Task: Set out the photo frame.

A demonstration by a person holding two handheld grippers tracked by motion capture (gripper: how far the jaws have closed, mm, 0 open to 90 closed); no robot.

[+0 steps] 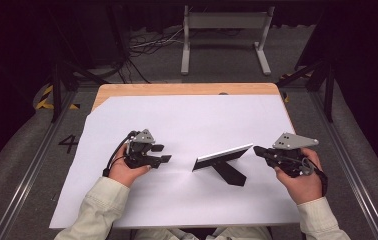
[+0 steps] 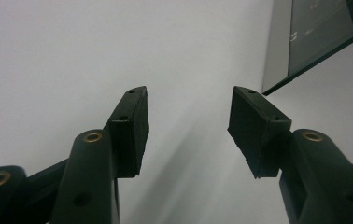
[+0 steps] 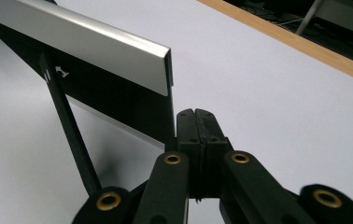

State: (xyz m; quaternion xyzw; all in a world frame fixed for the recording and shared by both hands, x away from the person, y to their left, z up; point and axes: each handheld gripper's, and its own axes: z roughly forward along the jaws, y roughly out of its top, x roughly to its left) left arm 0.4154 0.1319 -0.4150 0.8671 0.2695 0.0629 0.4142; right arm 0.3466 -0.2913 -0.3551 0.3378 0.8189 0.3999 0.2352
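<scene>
**Frame standing, right gripper at its end**

Right gripper (image 1: 258, 149): jaws are pressing flat together, nothing between them. In the right gripper view (image 3: 197, 122) the closed tips are sitting just beside the lower near corner of the frame (image 3: 90, 51); whether they are touching it I cannot tell. The hand is holding the gripper low, pointing leftward across the sheet (image 1: 187, 115).

Left gripper (image 1: 161, 153): jaws are standing wide and gripping nothing. The left gripper view (image 2: 188, 126) is looking across bare white sheet, with the frame's edge (image 2: 321, 32) showing off to its upper right, well apart from the tips.

The frame (image 1: 222, 155) is standing tilted near the middle of the sheet, between the two grippers, leaning back on its black strut (image 1: 229, 173). Its long axis is running roughly left to right, far end angled a little away from the person, so each gripper is facing one short end.

Judgement: the right gripper is the nearer, almost at the frame's right end; the left is lying a clear gap off from the other end. Any next move on the frame probably falls to the right, pushing or re-gripping along that long axis. A shove there could tip it off the strut.
</scene>
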